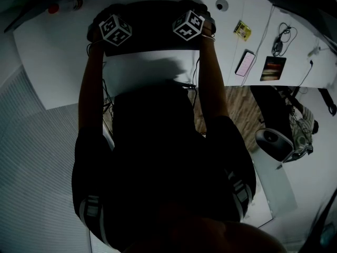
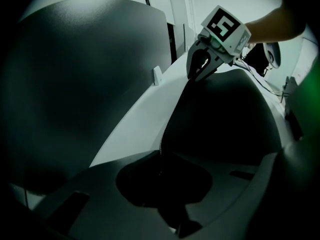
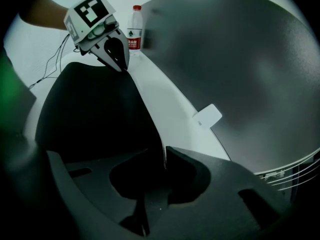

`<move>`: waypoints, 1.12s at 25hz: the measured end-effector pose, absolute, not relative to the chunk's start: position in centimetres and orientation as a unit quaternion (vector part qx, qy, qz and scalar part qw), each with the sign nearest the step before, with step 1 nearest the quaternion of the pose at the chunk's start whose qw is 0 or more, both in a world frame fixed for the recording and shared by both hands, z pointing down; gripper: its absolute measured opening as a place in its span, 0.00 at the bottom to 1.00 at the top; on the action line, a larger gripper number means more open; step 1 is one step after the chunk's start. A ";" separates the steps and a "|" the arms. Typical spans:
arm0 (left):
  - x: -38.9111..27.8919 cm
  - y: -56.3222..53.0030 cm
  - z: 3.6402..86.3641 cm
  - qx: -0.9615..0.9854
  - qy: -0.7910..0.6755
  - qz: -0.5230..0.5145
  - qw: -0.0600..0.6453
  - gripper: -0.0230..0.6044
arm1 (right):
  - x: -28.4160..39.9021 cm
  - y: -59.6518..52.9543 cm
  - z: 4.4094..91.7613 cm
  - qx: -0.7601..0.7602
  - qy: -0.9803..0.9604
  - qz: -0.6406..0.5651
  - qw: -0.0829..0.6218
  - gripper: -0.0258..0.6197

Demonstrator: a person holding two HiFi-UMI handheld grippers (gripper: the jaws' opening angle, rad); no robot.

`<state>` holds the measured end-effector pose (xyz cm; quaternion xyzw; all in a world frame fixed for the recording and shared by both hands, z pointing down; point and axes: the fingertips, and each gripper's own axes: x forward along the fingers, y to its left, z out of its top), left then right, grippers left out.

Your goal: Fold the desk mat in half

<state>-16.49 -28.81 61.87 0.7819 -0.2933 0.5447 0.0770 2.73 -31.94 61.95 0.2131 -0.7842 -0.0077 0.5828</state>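
Over the far part of the curved white desk (image 1: pixel 47 62), just short of the grey textured partition panel (image 3: pixel 240 74), the thin black desk mat (image 2: pixel 220 119) domes up. One long edge is raised and strung straight between my two tools. Left gripper (image 2: pixel 161 161) is clamped tight on that edge; right gripper (image 3: pixel 164 160) pinches the same edge at the other end.

Looks like the fold-over stage, near done. Plan: keep both ends level and the edge taut, then lay it flat with corners matched. Bottom layer isn't visible from here, so check before letting go. Free both ends together, then flatten the crease.

Clear plastic water bottle with red cap (image 3: pixel 135 31) stands beyond the left end and a small white tag (image 3: pixel 207 116) sits by the panel. Stay off both.
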 end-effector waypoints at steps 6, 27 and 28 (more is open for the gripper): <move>-16.7 -29.3 62.3 0.776 -0.316 0.539 0.088 0.10 | 3.0 -32.6 62.4 0.233 -0.780 -0.004 0.581 0.16; -18.9 -30.5 58.7 0.758 -0.439 0.466 0.125 0.23 | 3.8 -33.9 59.0 0.314 -0.784 0.023 0.536 0.20; -19.1 -30.5 58.3 0.757 -0.448 0.458 0.129 0.20 | 3.8 -33.9 58.6 0.321 -0.786 0.031 0.528 0.18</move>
